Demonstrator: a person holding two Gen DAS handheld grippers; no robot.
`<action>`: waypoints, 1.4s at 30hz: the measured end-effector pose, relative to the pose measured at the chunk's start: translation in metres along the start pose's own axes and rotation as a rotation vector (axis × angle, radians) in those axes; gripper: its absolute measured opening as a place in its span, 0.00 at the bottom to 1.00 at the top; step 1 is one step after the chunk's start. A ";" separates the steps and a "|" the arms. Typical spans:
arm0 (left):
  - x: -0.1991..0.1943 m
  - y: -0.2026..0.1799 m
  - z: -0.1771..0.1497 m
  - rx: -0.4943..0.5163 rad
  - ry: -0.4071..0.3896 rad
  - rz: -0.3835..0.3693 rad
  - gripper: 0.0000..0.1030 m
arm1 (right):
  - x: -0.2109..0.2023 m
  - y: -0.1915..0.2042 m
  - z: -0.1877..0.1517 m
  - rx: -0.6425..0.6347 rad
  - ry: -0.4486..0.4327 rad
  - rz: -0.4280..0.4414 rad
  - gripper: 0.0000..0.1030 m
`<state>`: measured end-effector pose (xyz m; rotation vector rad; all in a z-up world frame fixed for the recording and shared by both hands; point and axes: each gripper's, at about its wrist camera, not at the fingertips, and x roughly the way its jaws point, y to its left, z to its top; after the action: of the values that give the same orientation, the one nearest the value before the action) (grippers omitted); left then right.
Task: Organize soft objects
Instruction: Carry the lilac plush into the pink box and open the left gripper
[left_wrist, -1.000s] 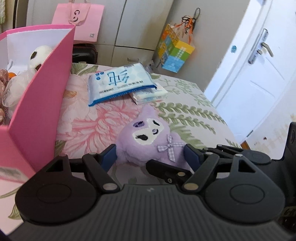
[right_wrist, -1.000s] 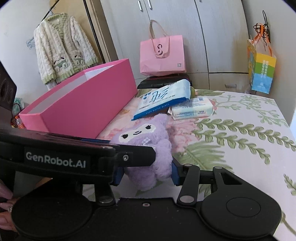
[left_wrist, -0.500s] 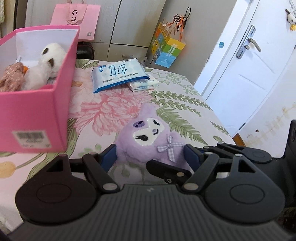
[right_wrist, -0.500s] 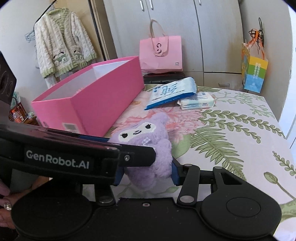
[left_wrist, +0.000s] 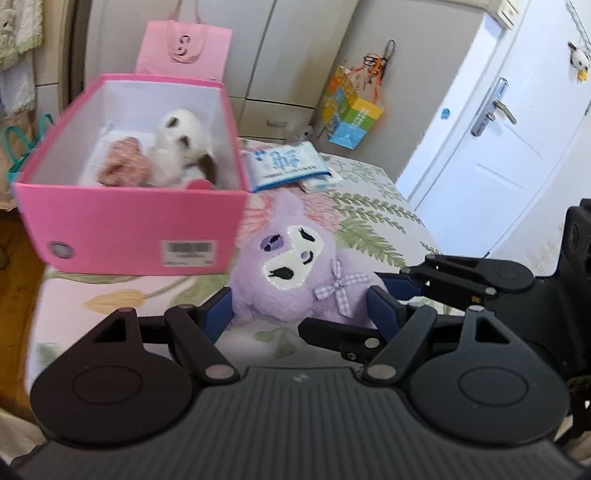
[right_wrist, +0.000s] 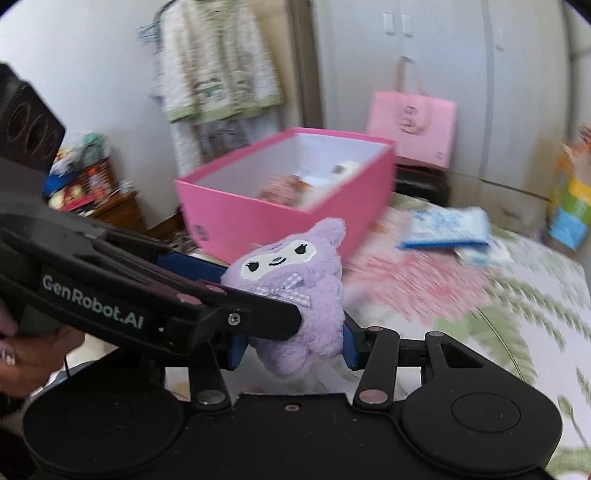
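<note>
A purple plush toy (left_wrist: 295, 273) with a white face and a checked bow hangs above the floral bedspread (left_wrist: 373, 225), held from two sides. My left gripper (left_wrist: 301, 312) is shut on its lower body, blue pads pressing both flanks. My right gripper (right_wrist: 291, 345) is shut on the same purple plush toy (right_wrist: 295, 295), crossing under the left gripper's black finger. An open pink box (left_wrist: 129, 221) stands to the left on the bed, holding a white plush (left_wrist: 181, 147) and a pinkish soft item (left_wrist: 125, 166). The pink box (right_wrist: 258, 218) lies just behind the toy in the right wrist view.
Blue-and-white tissue packs (left_wrist: 284, 164) lie on the bed behind the box. A pink paper bag (left_wrist: 184, 48) stands by the wardrobe, a colourful bag (left_wrist: 354, 118) hangs on the wall, and a white door (left_wrist: 498, 147) is at right. A hand (right_wrist: 22, 350) grips the left tool.
Both grippers have risen together with the purple plush, lifting it off the bedspread and drawing back. The pink box now sits lower in view, its inside showing.
</note>
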<state>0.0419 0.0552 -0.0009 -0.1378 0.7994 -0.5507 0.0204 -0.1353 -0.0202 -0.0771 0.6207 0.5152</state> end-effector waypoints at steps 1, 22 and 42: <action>-0.009 0.005 0.006 -0.002 -0.008 0.007 0.75 | 0.000 0.006 0.007 -0.016 -0.004 0.013 0.53; 0.020 0.133 0.168 -0.060 -0.199 0.106 0.71 | 0.129 -0.011 0.183 -0.090 -0.102 0.088 0.56; 0.103 0.183 0.196 -0.126 -0.102 0.217 0.70 | 0.245 -0.050 0.208 -0.120 0.079 0.092 0.60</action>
<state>0.3160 0.1409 0.0113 -0.1906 0.7385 -0.2862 0.3257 -0.0259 0.0044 -0.1832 0.6721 0.6409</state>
